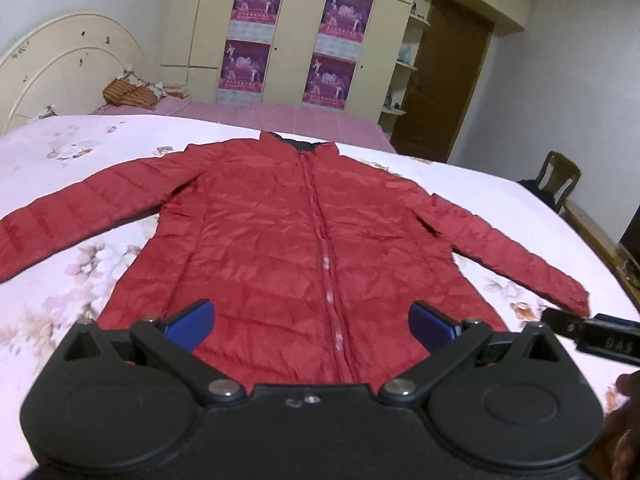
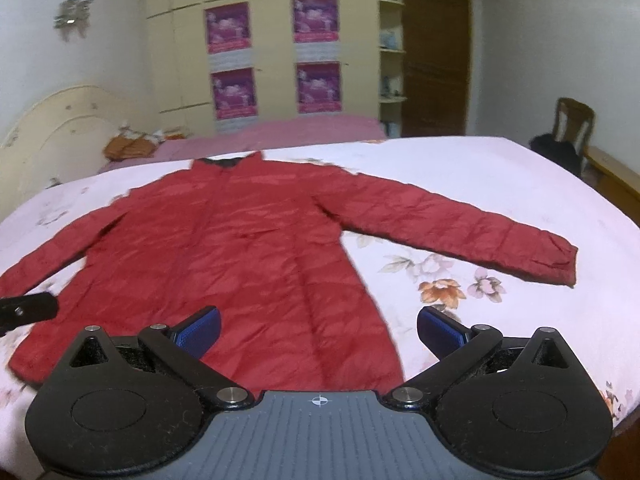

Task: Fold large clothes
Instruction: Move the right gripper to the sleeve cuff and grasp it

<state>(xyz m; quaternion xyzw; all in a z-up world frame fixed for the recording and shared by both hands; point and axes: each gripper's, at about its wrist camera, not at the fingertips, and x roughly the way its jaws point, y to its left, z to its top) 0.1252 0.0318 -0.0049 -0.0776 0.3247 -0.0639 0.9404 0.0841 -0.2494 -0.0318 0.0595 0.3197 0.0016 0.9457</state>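
A red quilted puffer jacket lies flat and zipped on the bed, front up, collar far, both sleeves spread out to the sides. It also shows in the right wrist view. My left gripper is open and empty, hovering over the jacket's hem near the zip. My right gripper is open and empty, above the hem's right corner. The right sleeve's cuff lies to its right. The right gripper's tip shows at the right of the left wrist view, and the left gripper's tip at the left of the right wrist view.
The bed has a pale floral sheet and a cream headboard at far left. A second bed with a pink cover stands behind. A wardrobe with purple posters, a brown door and a wooden chair lie beyond.
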